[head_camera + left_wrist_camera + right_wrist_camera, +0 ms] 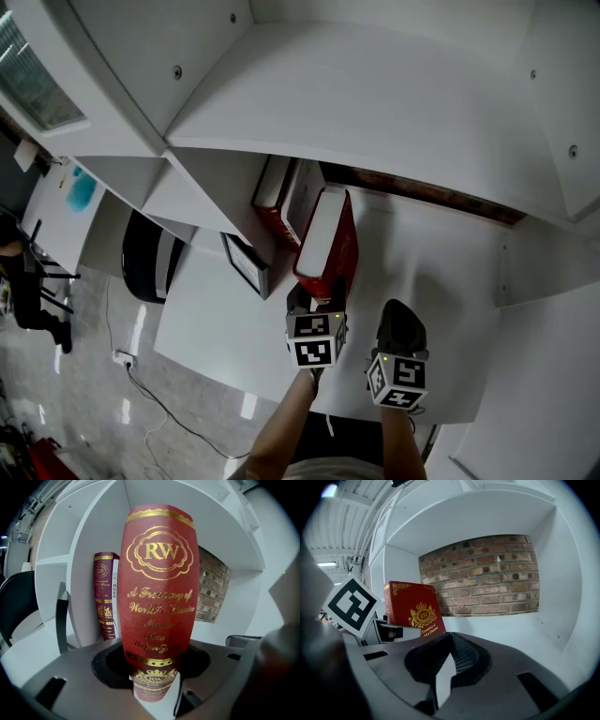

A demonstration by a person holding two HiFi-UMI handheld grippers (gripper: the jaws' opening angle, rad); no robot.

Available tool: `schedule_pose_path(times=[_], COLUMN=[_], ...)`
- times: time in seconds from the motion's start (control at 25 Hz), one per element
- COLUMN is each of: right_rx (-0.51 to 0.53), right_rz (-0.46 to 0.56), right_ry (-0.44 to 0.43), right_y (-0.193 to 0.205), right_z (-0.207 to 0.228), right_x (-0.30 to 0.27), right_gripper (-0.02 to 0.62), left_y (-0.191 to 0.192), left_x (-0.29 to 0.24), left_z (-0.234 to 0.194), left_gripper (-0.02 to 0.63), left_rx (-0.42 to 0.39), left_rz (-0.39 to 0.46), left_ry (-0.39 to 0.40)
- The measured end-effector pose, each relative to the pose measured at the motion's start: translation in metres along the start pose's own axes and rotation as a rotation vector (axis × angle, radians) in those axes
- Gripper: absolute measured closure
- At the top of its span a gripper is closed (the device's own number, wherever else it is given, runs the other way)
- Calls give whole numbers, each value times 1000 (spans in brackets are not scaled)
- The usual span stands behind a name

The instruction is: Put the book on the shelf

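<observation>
Nearest, the right gripper [401,328] hangs idle, jaws pressed together on nothing, while the left gripper [314,302] pinches the lower spine of the red book [325,246], upright inside the open compartment of the white shelf [441,281]. I judge the task mostly done, with seating it beside the maroon book [105,603] and letting go left. Only the left gripper view shows that neighbour's spine and the pinch itself; the right gripper view alone shows the front cover against the brick wall [487,573] behind.

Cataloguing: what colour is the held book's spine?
The book is red with gold lettering; left gripper view.
</observation>
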State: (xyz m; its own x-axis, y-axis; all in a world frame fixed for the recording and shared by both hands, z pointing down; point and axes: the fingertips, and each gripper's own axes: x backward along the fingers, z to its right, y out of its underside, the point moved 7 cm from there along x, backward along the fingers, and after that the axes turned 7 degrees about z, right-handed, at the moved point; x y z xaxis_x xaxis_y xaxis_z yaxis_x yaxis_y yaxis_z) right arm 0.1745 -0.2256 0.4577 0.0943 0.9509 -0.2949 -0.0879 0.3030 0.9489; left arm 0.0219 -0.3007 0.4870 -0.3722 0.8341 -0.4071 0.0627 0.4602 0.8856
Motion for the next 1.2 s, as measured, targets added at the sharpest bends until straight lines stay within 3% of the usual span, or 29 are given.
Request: schedule_pose_path(times=[0.6, 1.2], right_rx=[-13, -8], right_rz=[-12, -31], right_ry=[4, 5], right_y=[6, 11], right_z=[6, 10], right_x=[-1, -5], right_gripper=[578, 578], left_y=[-1, -7], left_x=[-21, -39], left_z=[-2, -8], left_gripper=[364, 364], left_rx=[-62, -60], left_rz=[53, 79], left_ry=[-44, -44])
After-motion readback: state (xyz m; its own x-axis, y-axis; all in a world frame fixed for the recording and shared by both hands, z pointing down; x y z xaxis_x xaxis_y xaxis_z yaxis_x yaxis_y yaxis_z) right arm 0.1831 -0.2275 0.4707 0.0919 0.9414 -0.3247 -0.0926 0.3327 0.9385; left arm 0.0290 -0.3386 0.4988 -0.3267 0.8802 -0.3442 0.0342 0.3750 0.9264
